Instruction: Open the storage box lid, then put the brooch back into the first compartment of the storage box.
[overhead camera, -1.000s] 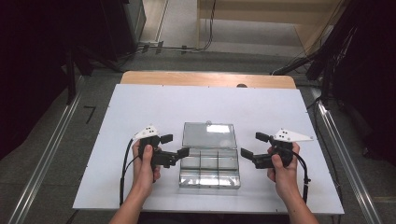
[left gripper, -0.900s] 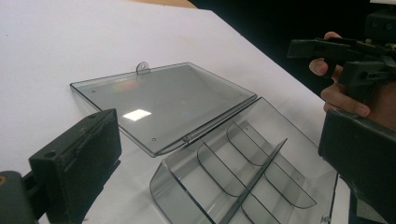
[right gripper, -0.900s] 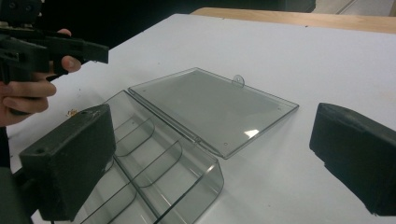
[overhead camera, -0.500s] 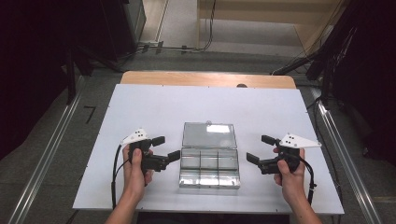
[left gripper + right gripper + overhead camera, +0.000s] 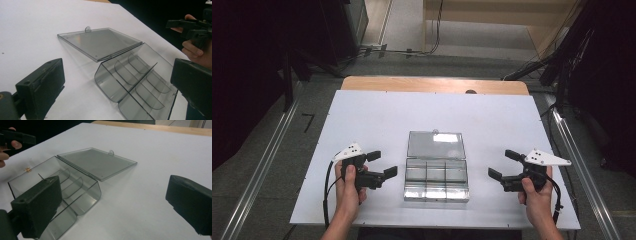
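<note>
High view: clear compartment box (image 5: pixel 436 172) mid-table, lid (image 5: pixel 435 145) laid flat open, left gripper (image 5: pixel 378 164) and right gripper (image 5: pixel 500 164) spread, flanking it apart; left gripper view, then right gripper view: compartments look empty, so opening appears done.

High view: white table (image 5: pixel 377 120) evenly bright, surroundings fall to near black at left and right edges. Picture soft, low detail. Overhead light gives a white glare patch on the open lid (image 5: pixel 435 144) of the clear box (image 5: pixel 436 179). Faint, short shadows under the hands. Left gripper view: table top blown out near white at upper left, soft grey shadow beside the box, the 2 near jaws blurred and dark. Right gripper view: same, jaws out of focus, box fairly sharp, mild sheen on lid.
</note>
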The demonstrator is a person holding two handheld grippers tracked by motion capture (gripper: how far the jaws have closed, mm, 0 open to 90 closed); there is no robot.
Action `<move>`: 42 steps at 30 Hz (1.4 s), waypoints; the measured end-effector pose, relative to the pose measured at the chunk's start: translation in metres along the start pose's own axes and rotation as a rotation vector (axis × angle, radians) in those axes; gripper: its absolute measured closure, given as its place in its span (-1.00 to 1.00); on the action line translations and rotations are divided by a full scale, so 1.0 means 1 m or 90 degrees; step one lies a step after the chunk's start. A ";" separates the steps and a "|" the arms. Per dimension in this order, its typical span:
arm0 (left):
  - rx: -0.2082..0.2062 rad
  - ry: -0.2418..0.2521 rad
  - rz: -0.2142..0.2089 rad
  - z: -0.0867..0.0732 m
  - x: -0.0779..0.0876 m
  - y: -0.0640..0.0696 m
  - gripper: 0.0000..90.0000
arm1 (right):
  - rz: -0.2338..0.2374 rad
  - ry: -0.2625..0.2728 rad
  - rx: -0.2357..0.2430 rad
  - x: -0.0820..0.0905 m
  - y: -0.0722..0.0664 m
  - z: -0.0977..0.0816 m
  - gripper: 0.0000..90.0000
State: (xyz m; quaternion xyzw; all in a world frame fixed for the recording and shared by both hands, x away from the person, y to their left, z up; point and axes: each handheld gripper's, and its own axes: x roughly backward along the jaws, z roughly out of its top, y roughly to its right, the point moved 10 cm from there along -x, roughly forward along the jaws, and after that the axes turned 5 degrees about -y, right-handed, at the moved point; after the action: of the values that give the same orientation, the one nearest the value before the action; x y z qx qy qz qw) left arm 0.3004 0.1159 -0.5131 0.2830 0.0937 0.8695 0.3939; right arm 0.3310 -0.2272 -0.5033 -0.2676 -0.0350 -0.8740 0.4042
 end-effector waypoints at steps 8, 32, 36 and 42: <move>0.001 -0.007 0.010 -0.008 0.009 -0.005 -1.00 | -0.020 0.000 0.005 0.011 0.006 -0.006 -1.00; 0.005 -0.050 0.068 -0.040 0.039 -0.025 -0.76 | -0.052 -0.015 0.009 0.025 0.021 -0.027 -0.94; 0.032 -0.066 0.083 -0.047 0.042 -0.033 -0.74 | -0.056 -0.019 0.009 0.023 0.023 -0.031 -0.94; 0.031 -0.088 0.132 -0.052 0.041 -0.040 -0.23 | -0.056 -0.020 0.005 0.022 0.027 -0.034 -0.94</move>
State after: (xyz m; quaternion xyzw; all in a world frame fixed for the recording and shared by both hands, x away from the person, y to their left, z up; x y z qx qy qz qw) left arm 0.2746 0.1765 -0.5536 0.3596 0.0577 0.8815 0.3005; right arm 0.3241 -0.2699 -0.5251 -0.2780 -0.0565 -0.8864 0.3658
